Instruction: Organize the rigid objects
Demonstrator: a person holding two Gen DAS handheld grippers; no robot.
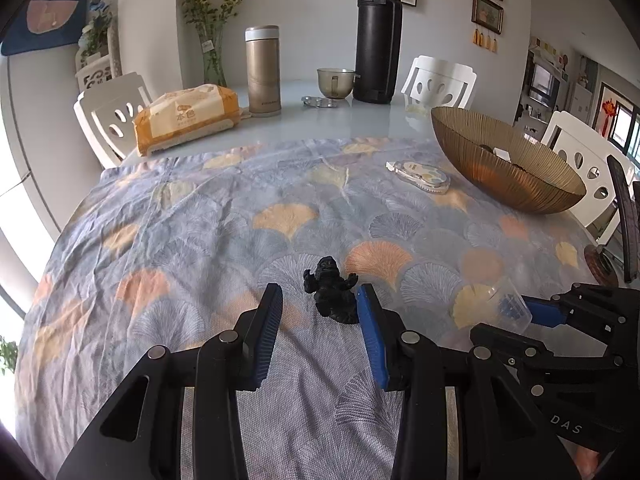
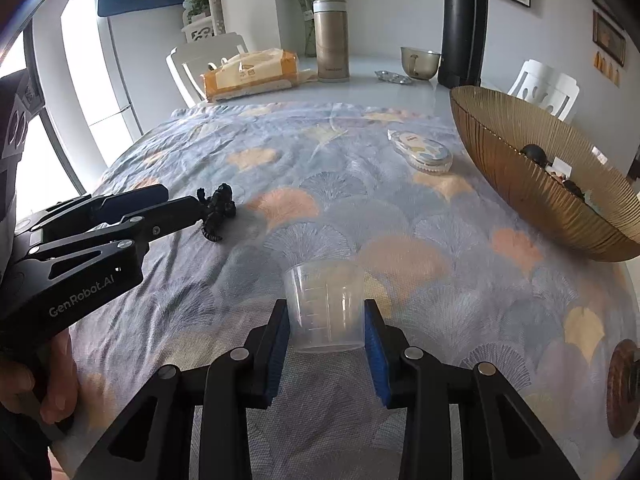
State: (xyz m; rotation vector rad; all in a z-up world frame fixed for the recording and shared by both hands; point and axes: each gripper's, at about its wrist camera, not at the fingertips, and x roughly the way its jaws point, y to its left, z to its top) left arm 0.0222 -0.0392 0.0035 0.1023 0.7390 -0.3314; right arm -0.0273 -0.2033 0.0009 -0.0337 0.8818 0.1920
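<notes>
Inside bowl [image 2: 520, 168], right-view-only dark ball [image 2: 534, 155]

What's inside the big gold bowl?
The ribbed gold bowl holds a dark round ball, a small white piece and another dark lump. The near wall hides the bottom, so there may be more.
</notes>
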